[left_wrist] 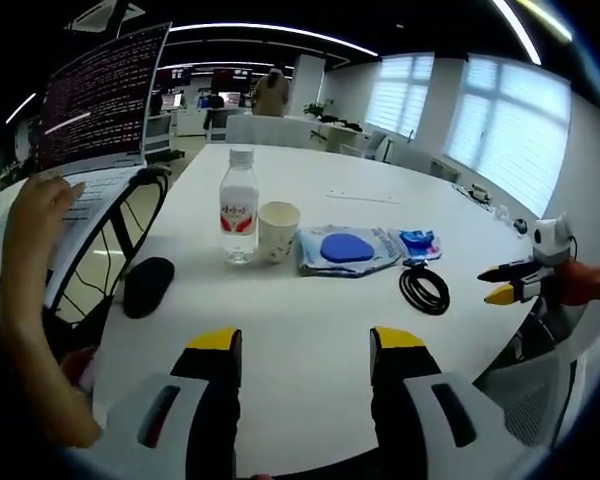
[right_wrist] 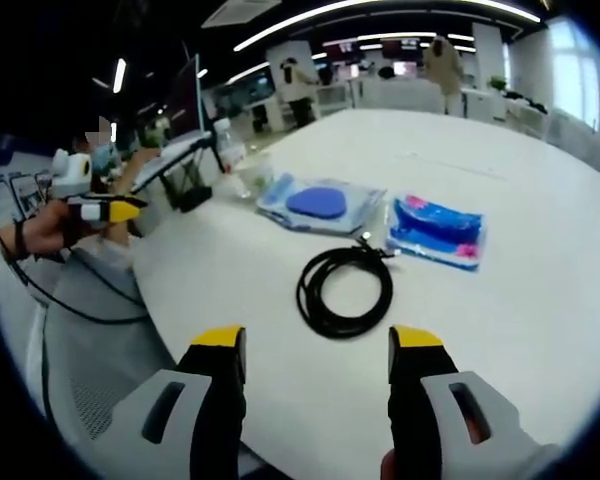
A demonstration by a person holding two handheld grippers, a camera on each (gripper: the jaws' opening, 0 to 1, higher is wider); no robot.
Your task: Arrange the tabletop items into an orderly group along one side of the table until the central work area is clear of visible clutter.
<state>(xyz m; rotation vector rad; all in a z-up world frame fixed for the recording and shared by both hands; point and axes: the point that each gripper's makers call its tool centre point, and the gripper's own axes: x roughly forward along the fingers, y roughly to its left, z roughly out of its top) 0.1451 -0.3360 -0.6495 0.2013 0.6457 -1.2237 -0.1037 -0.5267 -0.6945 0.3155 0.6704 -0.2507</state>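
coiled black cable (right_wrist: 345,290) lies on the white bench (right_wrist: 540,300) just ahead of your right gripper (right_wrist: 317,352), fingers spread and empty; pinch one loop and the coil may unravel toward the blue packet (right_wrist: 437,232).

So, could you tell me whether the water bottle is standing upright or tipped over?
Upright: the water bottle stands on its base, cap on top, beside the paper cup.
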